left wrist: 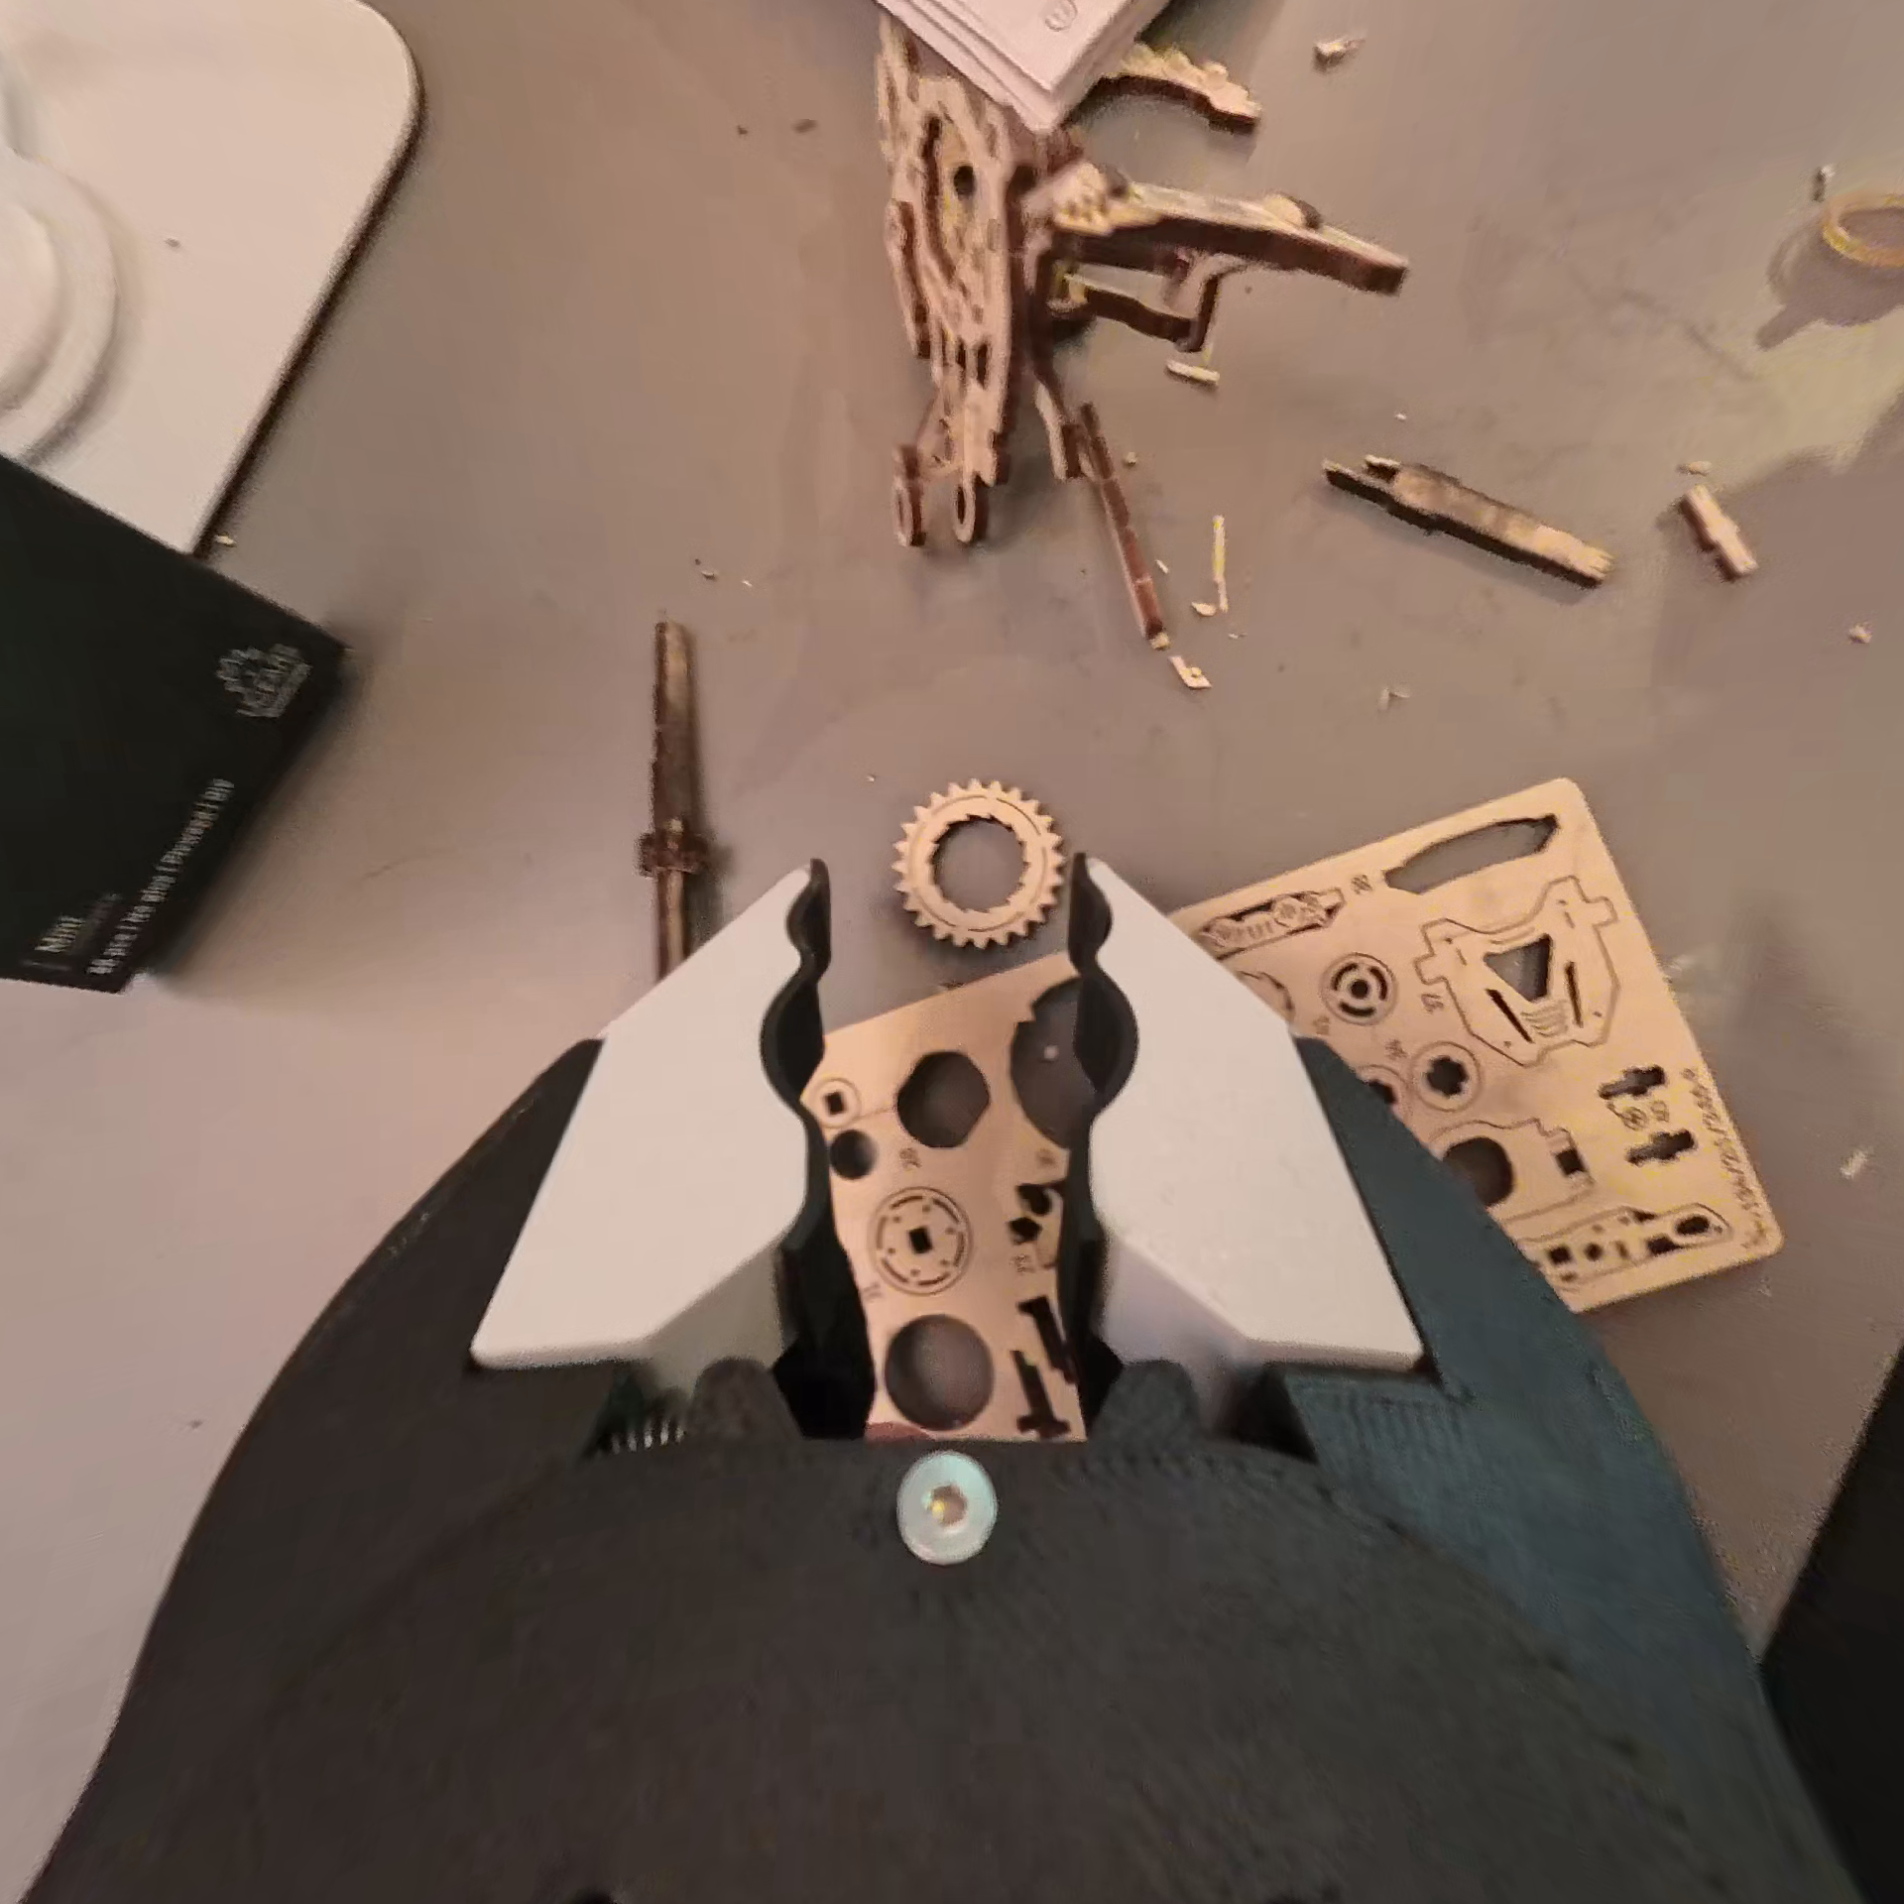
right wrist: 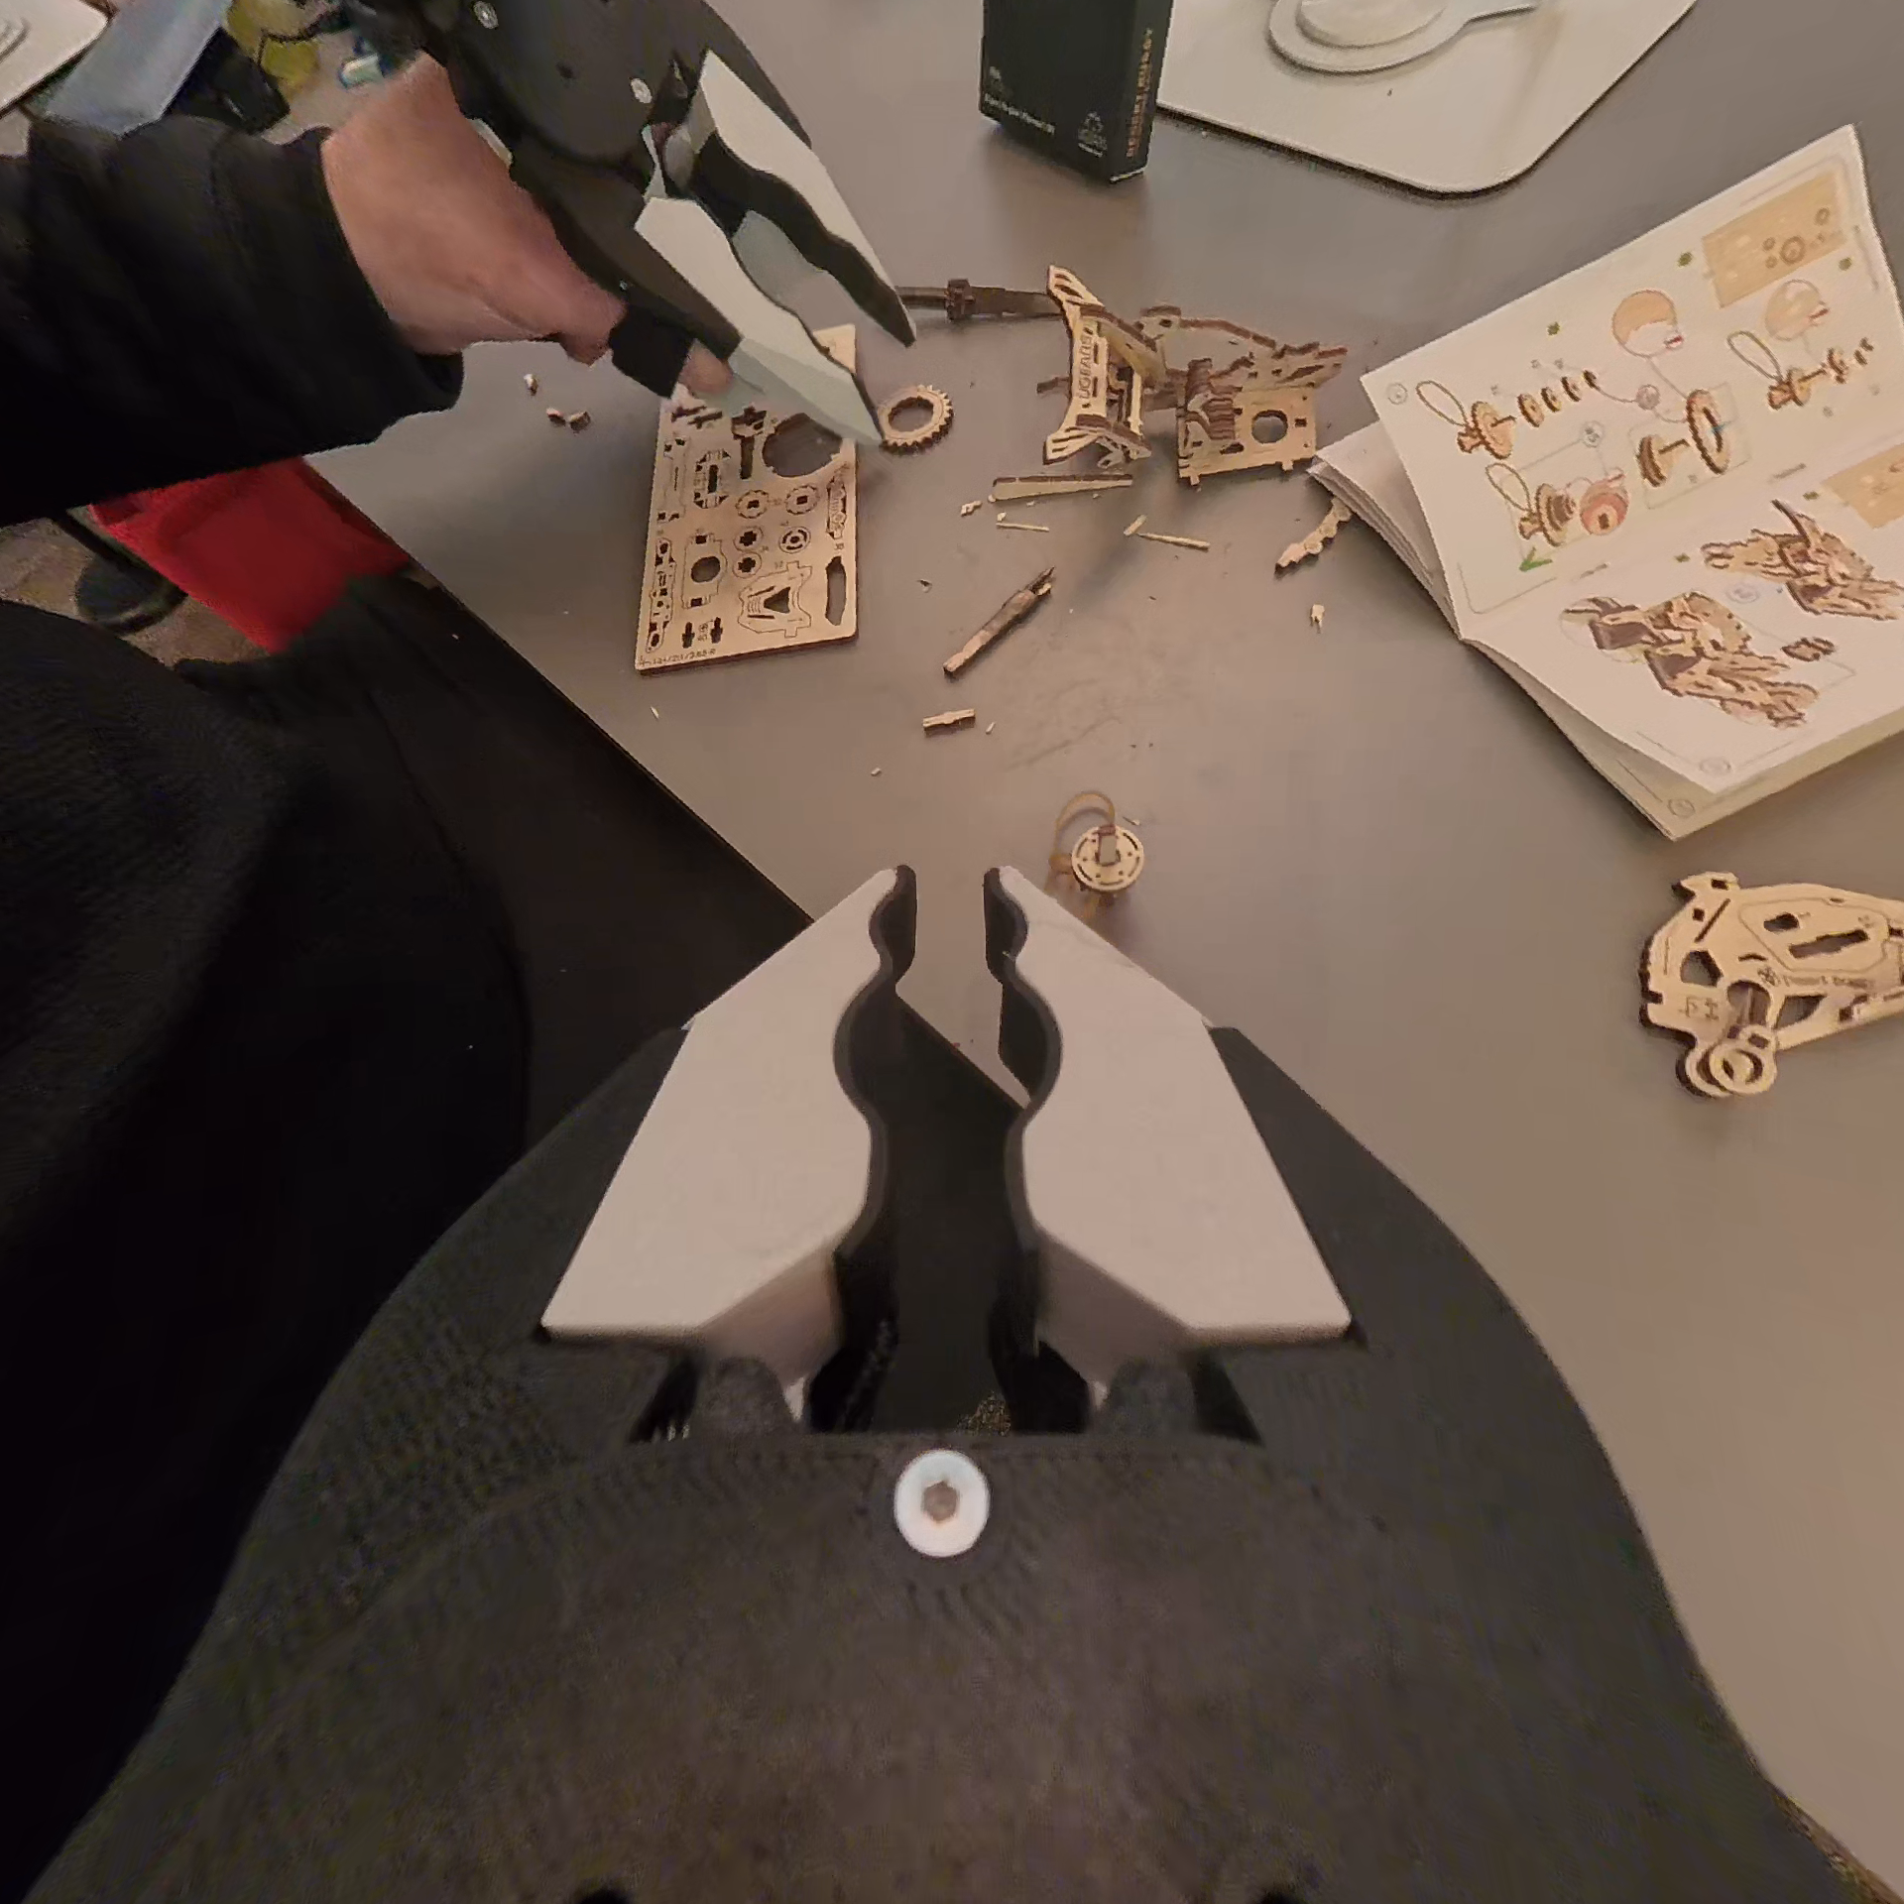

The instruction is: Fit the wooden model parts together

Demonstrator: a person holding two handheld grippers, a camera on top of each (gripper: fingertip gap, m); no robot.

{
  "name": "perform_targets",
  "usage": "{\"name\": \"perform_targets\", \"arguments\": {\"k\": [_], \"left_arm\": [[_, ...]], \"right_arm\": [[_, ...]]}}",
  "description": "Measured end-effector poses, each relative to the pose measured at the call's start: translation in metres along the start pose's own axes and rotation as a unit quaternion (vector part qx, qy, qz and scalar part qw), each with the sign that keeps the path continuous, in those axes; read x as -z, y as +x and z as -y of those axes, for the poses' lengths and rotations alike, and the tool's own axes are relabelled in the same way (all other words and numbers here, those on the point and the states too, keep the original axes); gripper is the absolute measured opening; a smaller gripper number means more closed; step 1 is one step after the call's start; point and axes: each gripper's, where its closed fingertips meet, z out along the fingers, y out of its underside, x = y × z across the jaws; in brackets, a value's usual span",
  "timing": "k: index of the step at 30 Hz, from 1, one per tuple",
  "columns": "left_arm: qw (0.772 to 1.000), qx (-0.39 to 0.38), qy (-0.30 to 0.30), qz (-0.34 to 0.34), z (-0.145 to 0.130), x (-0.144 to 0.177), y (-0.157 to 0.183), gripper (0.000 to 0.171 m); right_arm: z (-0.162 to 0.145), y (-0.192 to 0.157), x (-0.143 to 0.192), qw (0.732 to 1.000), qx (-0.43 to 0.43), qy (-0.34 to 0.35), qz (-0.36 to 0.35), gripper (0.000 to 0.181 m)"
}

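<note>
Directly beneath the left gripper (left wrist: 948, 886) lies a punched wooden parts sheet (left wrist: 1442, 1051), showing through the gap between its parted, empty fingers. Just past the fingertips a loose toothed gear (left wrist: 974, 879) rests flat on the grey counter (left wrist: 515, 618), with a dark wooden axle (left wrist: 672, 814) just left of the gripper. Farther ahead stands the half-built wooden model (left wrist: 989, 309), scattered with splinters, and a black box (left wrist: 134, 742) sits off to the left.

Nearest the right gripper (right wrist: 948, 896), just ahead and slightly right of its tips, is a small wooden wheel hub (right wrist: 1108, 857) with a rubber band. Its fingers stand a little apart and hold nothing. A finished wooden subassembly (right wrist: 1772, 979) lies to the right, and an open instruction booklet (right wrist: 1649, 515) farther ahead on the right. Far ahead on the left, the other gripper, held in a hand (right wrist: 453, 227), points down with its tips beside the gear (right wrist: 915, 417).
</note>
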Motion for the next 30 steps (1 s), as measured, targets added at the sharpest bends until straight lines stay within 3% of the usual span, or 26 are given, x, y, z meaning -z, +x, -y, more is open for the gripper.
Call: {"name": "perform_targets", "arguments": {"k": [4, 8, 11, 14, 21, 30], "left_arm": [[1.0, 0.013, 0.002, 0.014, 0.003, 0.006, -0.018, 0.044], [1.0, 0.01, -0.004, -0.022, 0.002, 0.006, -0.005, 0.044], [1.0, -0.003, -0.018, -0.013, -0.003, 0.004, -0.001, 0.04], [1.0, 0.011, -0.002, 0.002, -0.002, 0.015, -0.009, 0.03], [0.998, 0.055, 0.019, 0.031, -0.005, 0.045, -0.041, 0.028], [1.0, 0.025, 0.012, 0.005, -0.003, 0.034, -0.017, 0.028]], "right_arm": [[-0.005, 0.004, 0.005, 1.0, -0.01, 0.004, -0.002, 0.01], [-0.005, 0.007, 0.006, 1.0, -0.016, 0.011, 0.002, 0.01], [-0.005, 0.007, 0.005, 1.0, -0.021, 0.014, 0.008, 0.01], [-0.006, 0.008, 0.005, 1.0, -0.024, 0.015, 0.01, 0.01], [-0.008, 0.013, 0.006, 0.999, -0.034, 0.019, 0.012, 0.01], [-0.017, 0.032, 0.011, 0.999, -0.042, 0.009, -0.024, 0.013]]}}
